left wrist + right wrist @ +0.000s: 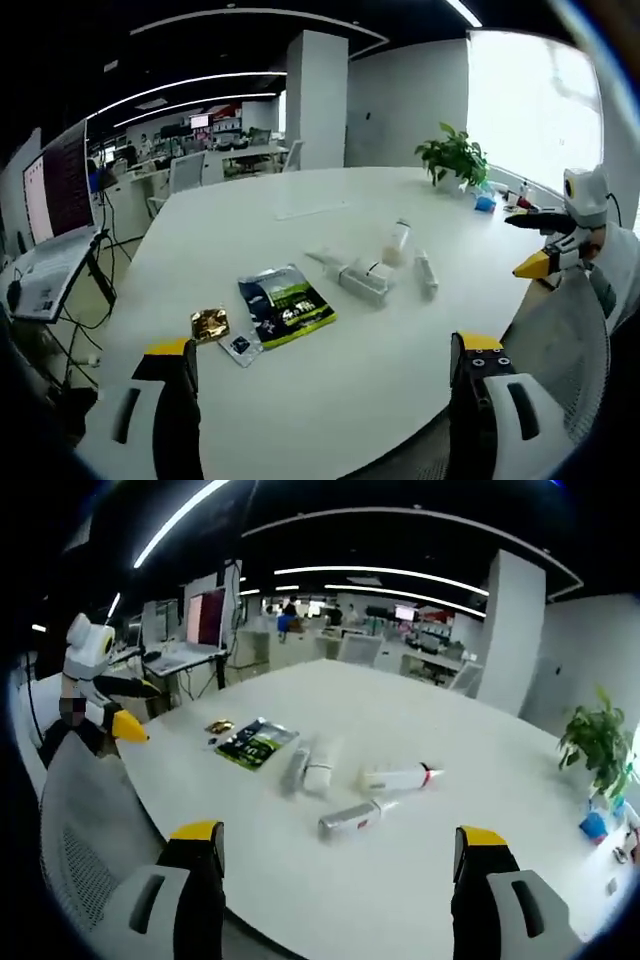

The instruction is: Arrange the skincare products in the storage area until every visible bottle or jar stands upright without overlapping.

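Lying on their sides near the middle of the white table (330, 400): a clear bottle (396, 243), two tubes (425, 273) and a white pack (362, 280), beside a green sachet (286, 305). Left gripper (325, 385) and right gripper (340, 865) both spread wide, holding nothing, short of the table edge.

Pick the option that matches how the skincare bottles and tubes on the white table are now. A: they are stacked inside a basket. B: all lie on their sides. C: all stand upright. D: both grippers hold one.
B: the clear bottle with a white cap, the silvery tube and the white tubes all lie flat on the round white table.
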Demonstrator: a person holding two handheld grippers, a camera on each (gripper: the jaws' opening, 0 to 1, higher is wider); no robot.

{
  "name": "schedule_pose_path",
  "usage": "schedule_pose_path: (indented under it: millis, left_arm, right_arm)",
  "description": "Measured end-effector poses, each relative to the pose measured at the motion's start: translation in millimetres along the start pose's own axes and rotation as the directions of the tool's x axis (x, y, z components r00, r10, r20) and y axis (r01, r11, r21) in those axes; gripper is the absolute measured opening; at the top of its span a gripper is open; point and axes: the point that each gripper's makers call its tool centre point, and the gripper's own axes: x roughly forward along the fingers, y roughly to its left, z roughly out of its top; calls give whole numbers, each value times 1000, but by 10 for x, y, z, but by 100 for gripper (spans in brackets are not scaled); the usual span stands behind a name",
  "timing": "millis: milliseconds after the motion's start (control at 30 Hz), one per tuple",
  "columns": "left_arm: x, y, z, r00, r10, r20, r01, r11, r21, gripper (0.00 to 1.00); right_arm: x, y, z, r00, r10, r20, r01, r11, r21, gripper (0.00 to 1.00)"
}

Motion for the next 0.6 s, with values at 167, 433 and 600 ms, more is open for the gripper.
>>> schedule_pose_path:
  millis: [167,433,600]
  left_arm:
    - [202,-36,190,999,-45,5,44,995,92,99]
    - [642,-287,536,988,-153,11,150,977,154,96]
    - [944,-577,850,970,-231,68,210,949,233,92]
  right_arm:
    - [92,-69,140,1000,17,21,-16,1000,-13,100]
    - [289,-305,203,999,-8,39,8,1000,20,100]
    - [456,-517,222,999,-20,44,18,998,52,99]
